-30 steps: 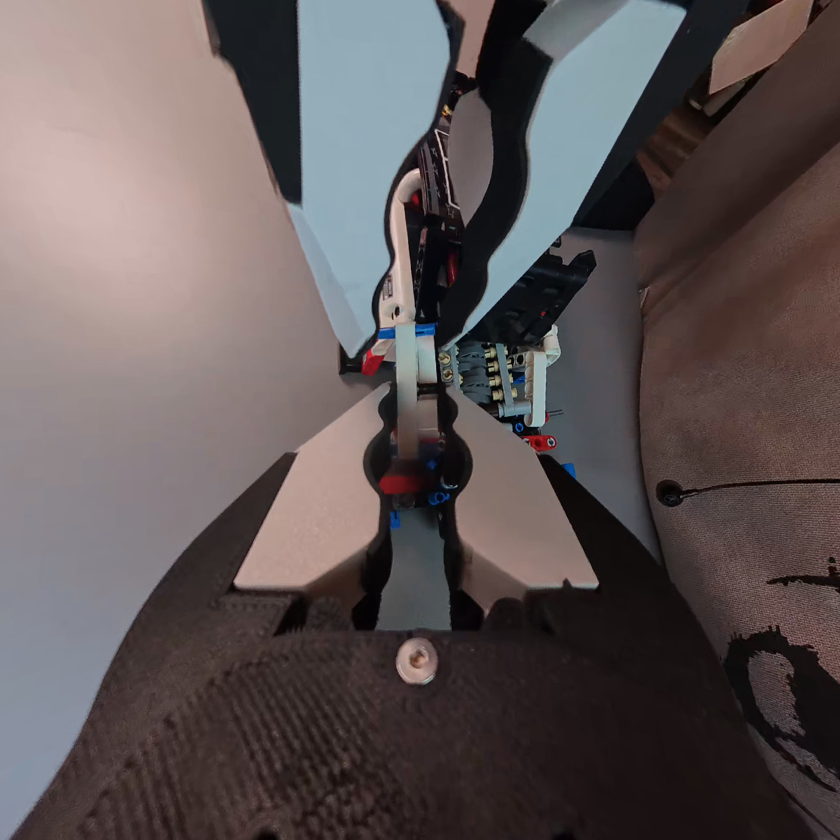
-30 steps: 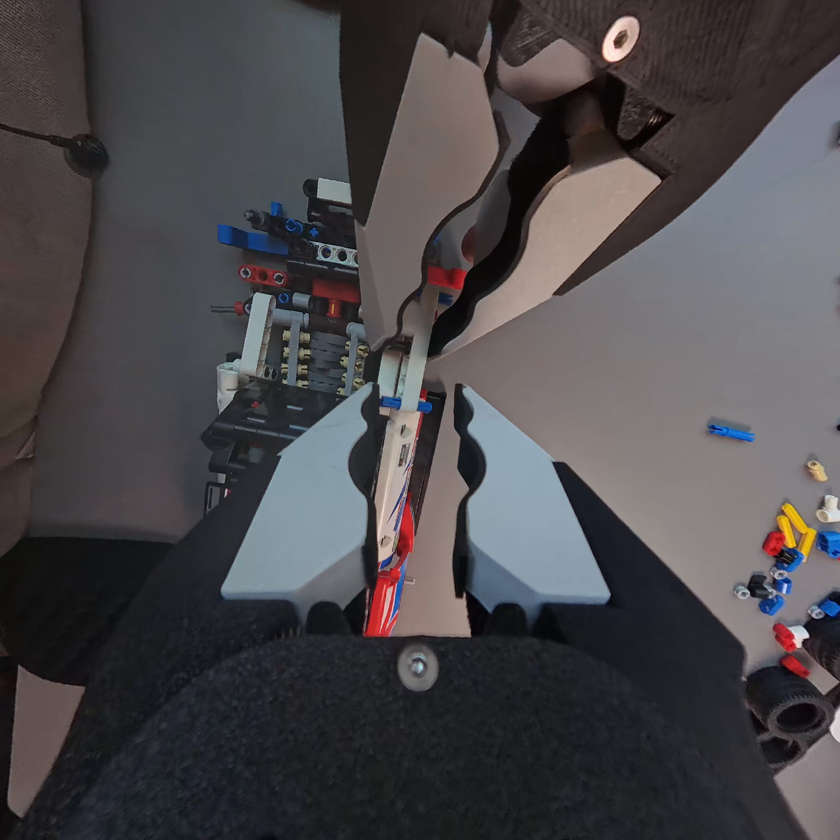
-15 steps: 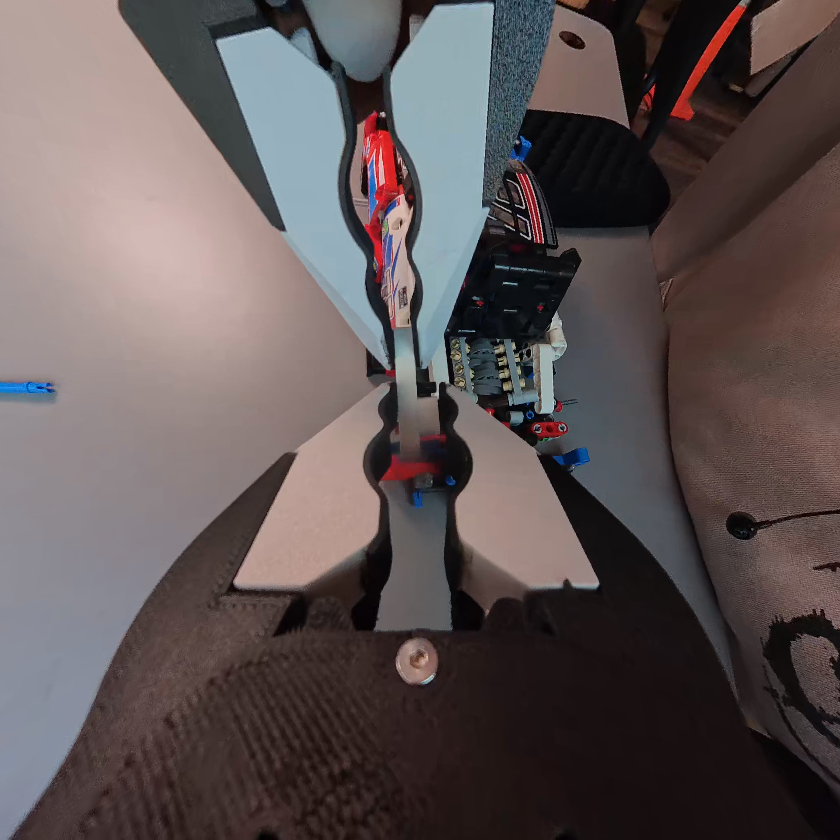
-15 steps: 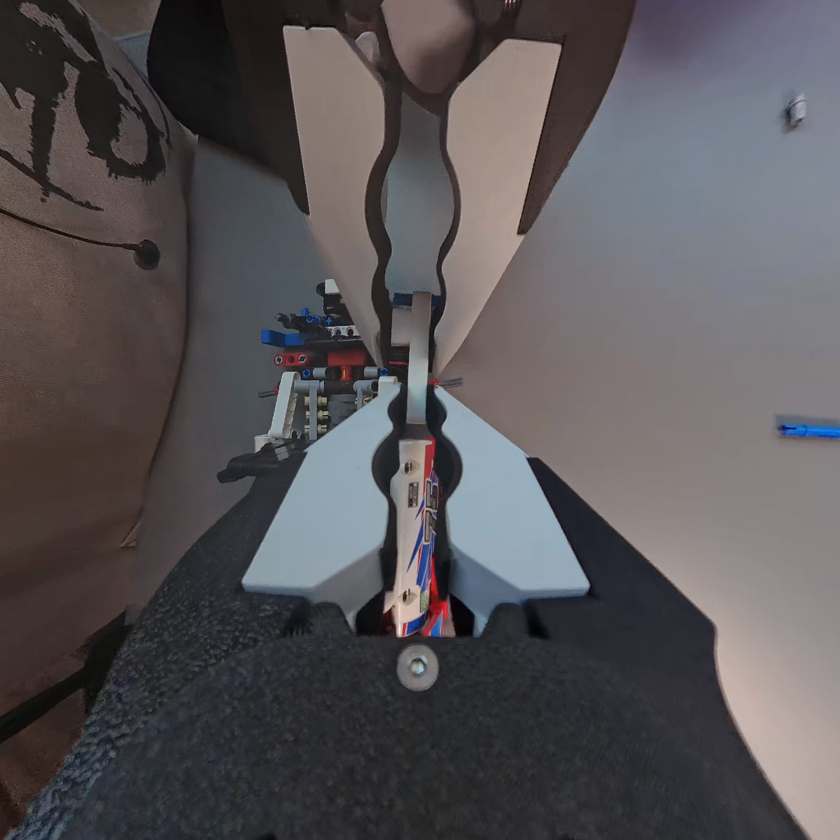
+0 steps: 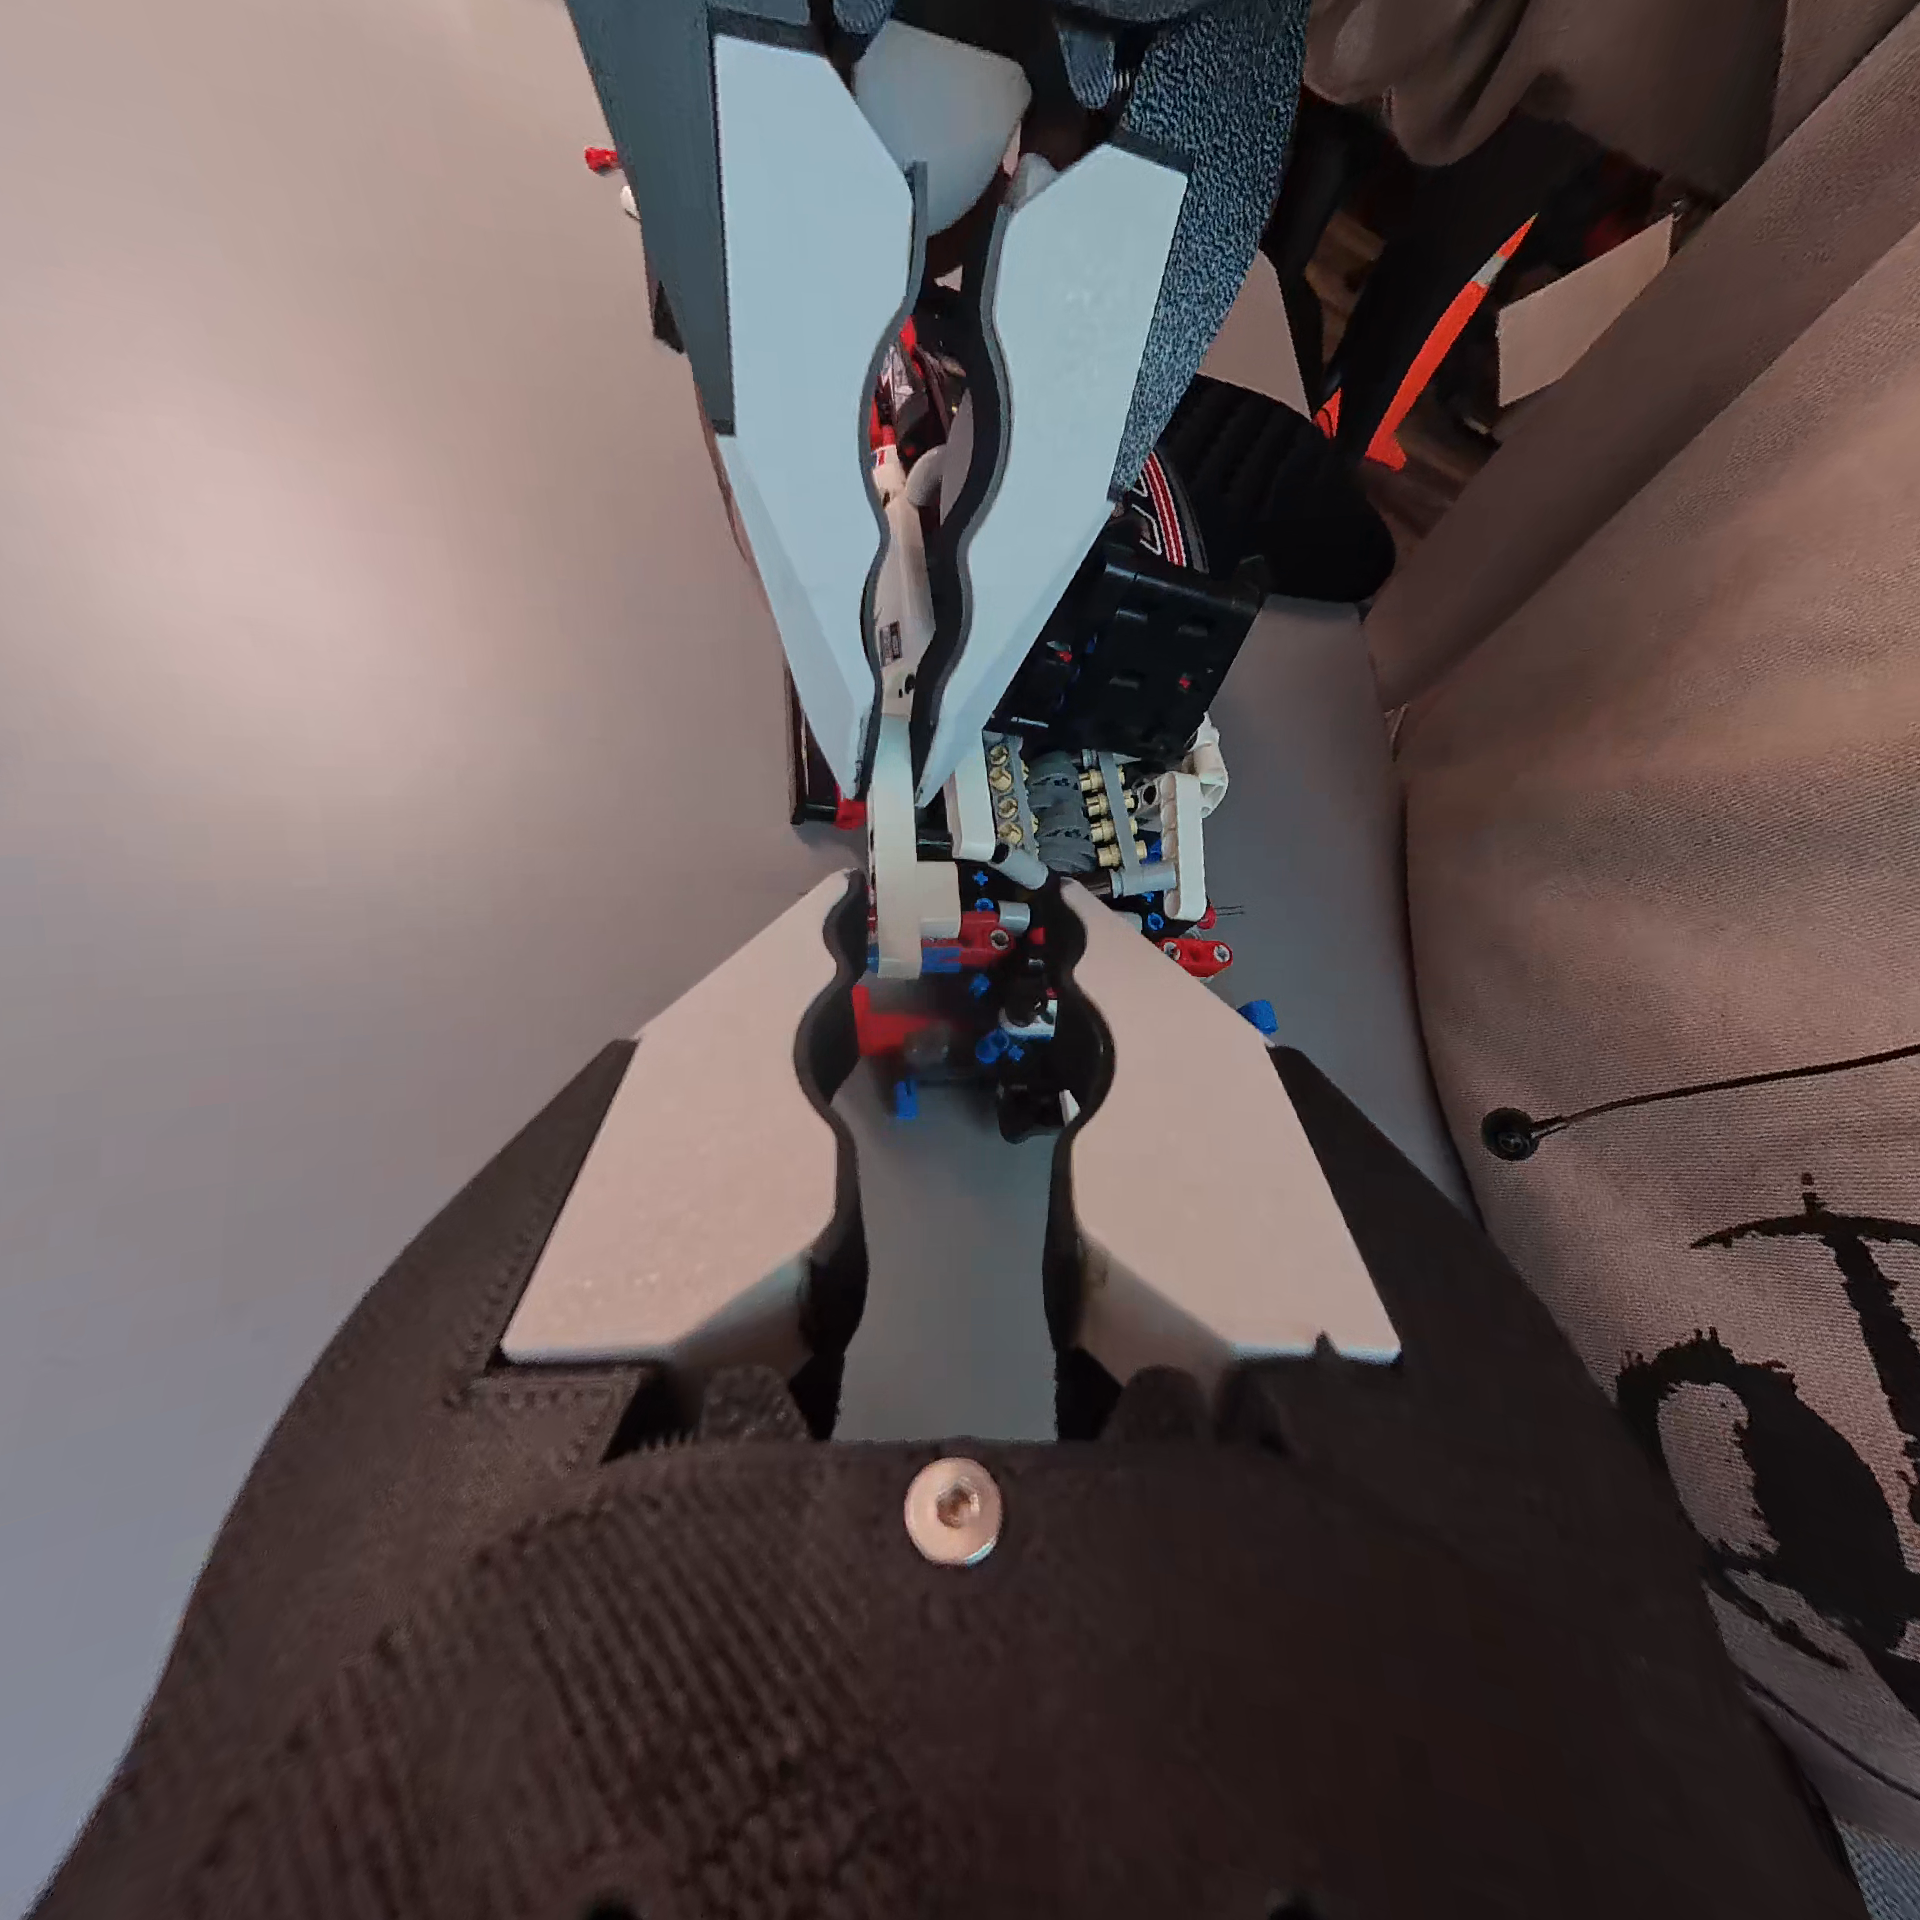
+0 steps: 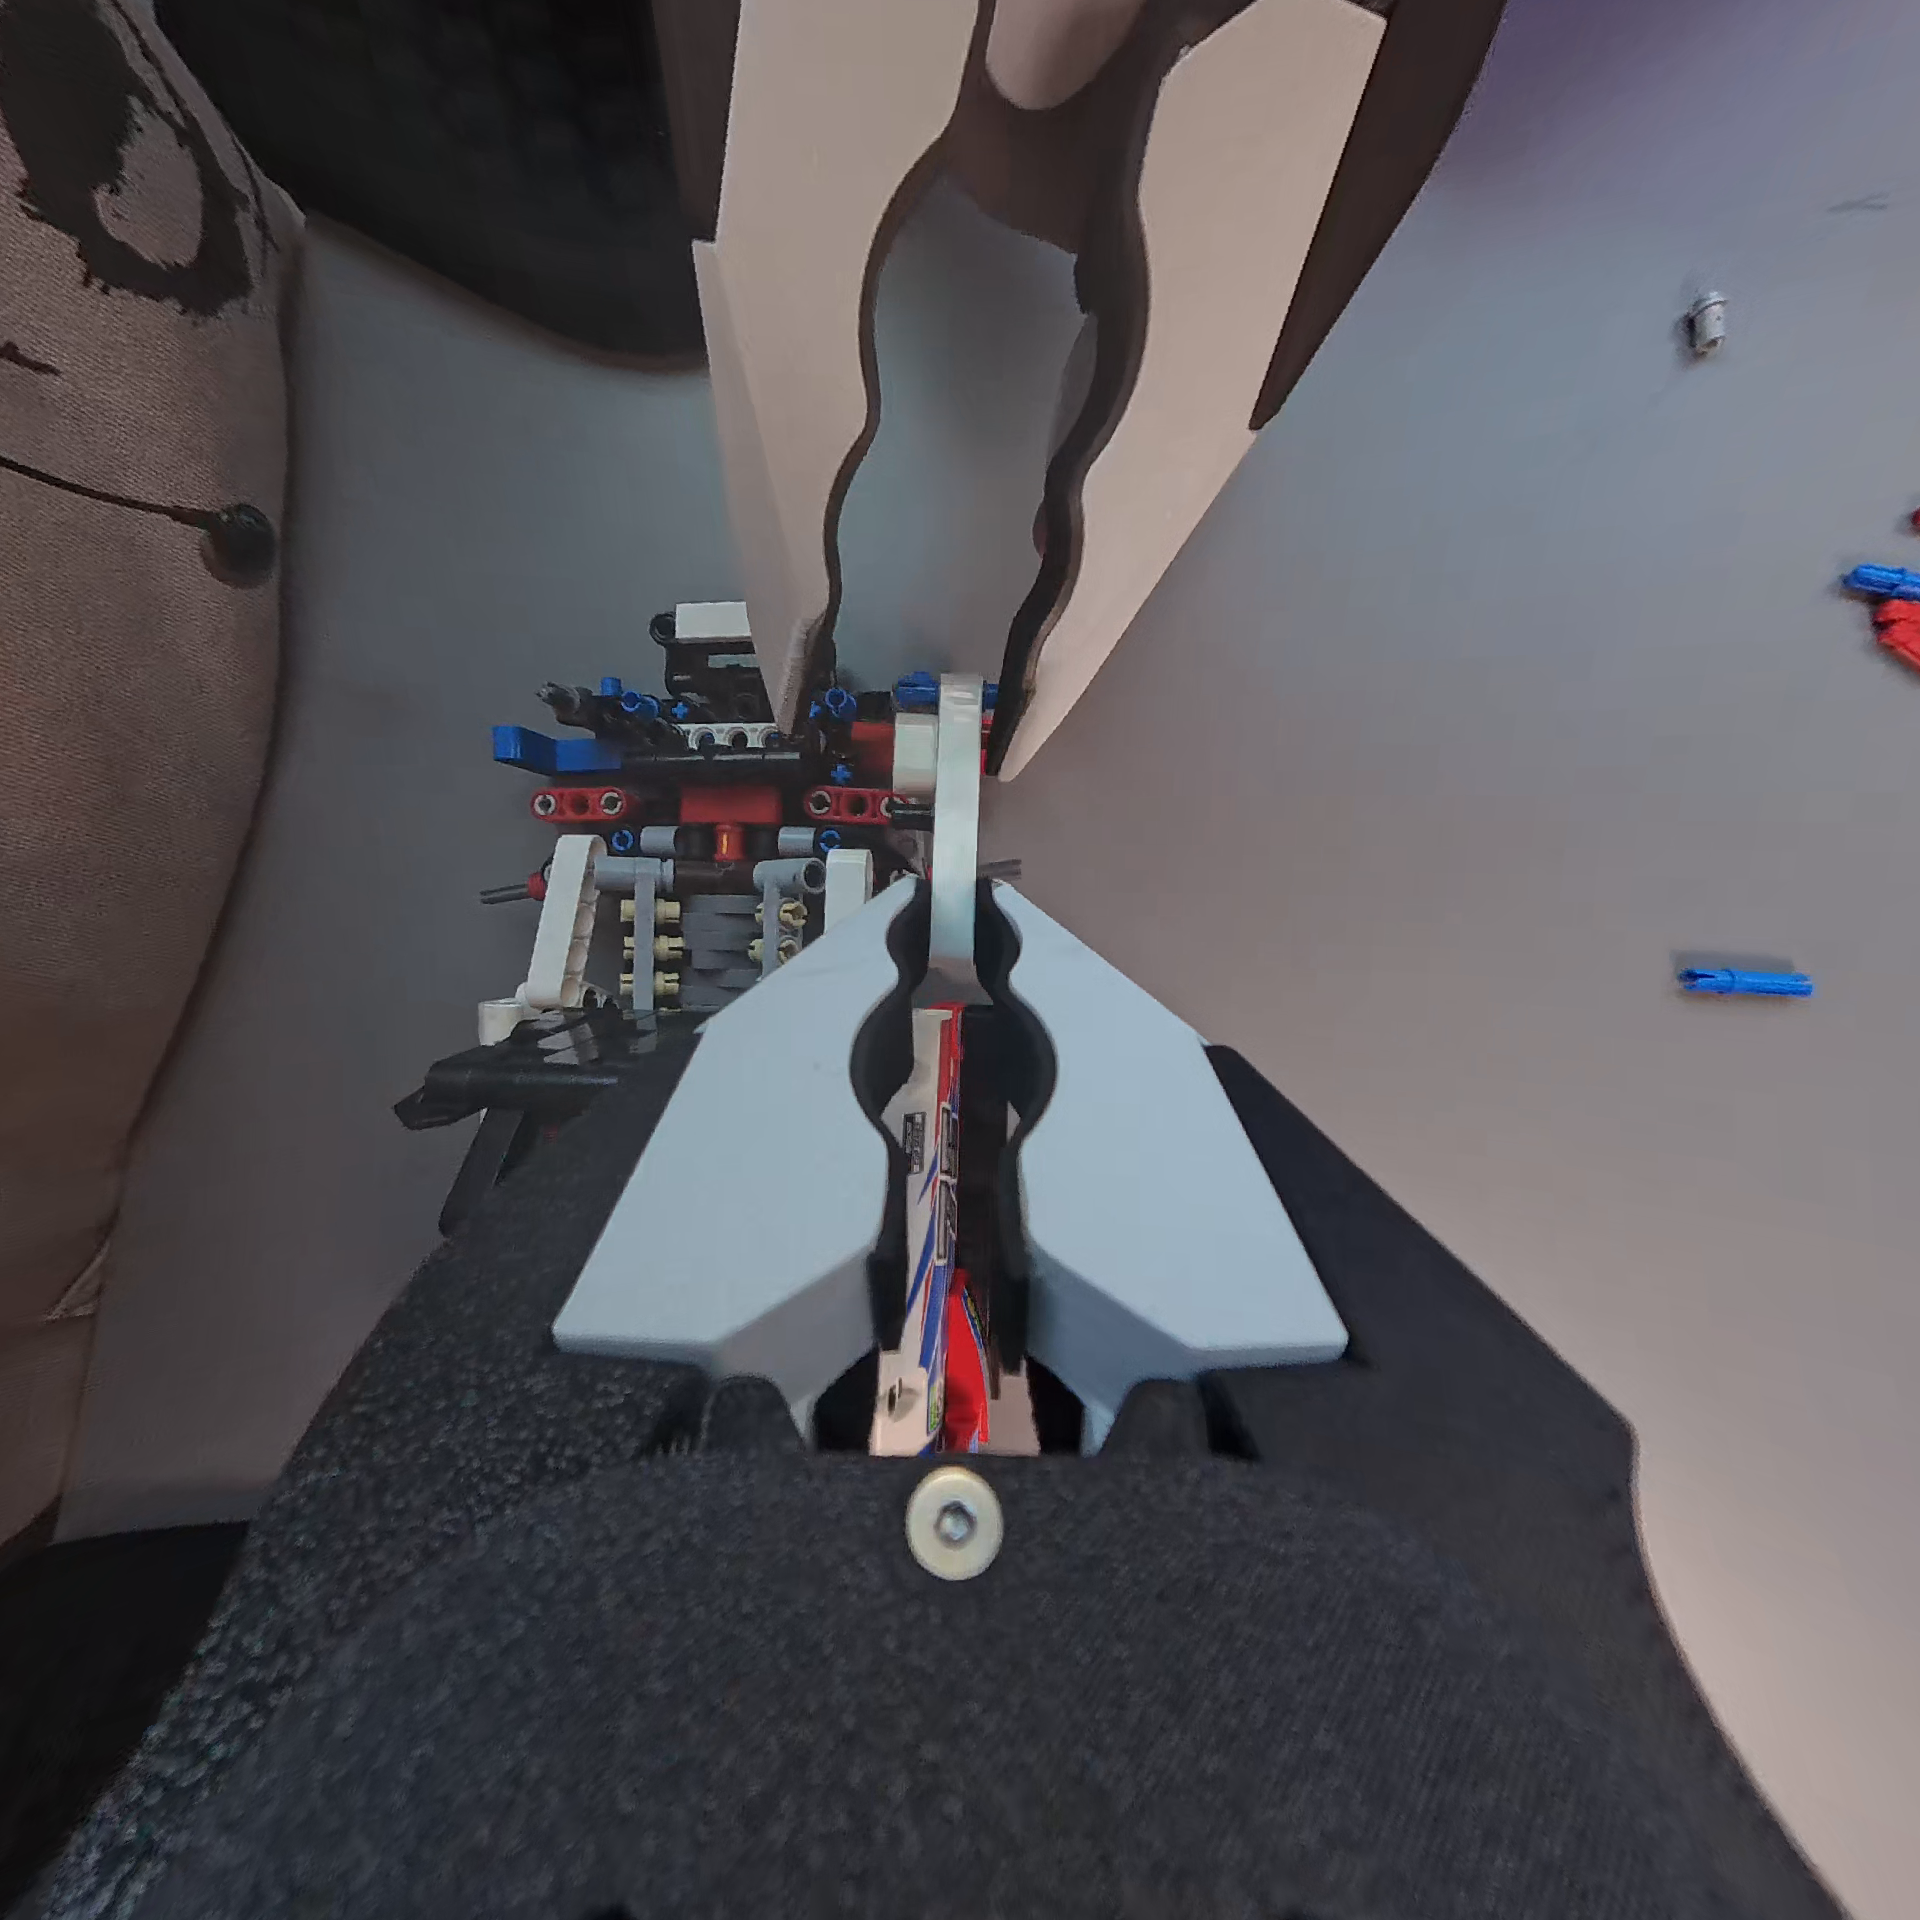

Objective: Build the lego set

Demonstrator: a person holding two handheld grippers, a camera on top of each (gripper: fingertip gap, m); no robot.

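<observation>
The partly built lego car (image 5: 1101,810) lies on the grey table, also in the right wrist view (image 6: 717,831). My right gripper (image 6: 956,899) is shut on a long white panel (image 6: 935,1195) with red and blue markings, held along the car's side. It shows at the top of the left wrist view (image 5: 894,774), clamped on that panel (image 5: 899,623). My left gripper (image 5: 956,894) is open, its jaws on either side of the panel's white end (image 5: 914,904) and the car's front. It also shows in the right wrist view (image 6: 899,743), jaws apart.
A person's brown garment with a black print (image 5: 1662,935) lies close beside the car (image 6: 125,623). A loose blue pin (image 6: 1745,982), a small grey piece (image 6: 1704,317) and red and blue pieces (image 6: 1886,613) lie on the table to the right. Left and right tips are no more than a few centimetres apart. Left tips and right tips are each some 15 centimeters from the loose blue pin (image 6: 1745,982).
My right gripper closed on the white panel and lined up with the left. My left gripper, shut on the panel's end before, has now opened.
</observation>
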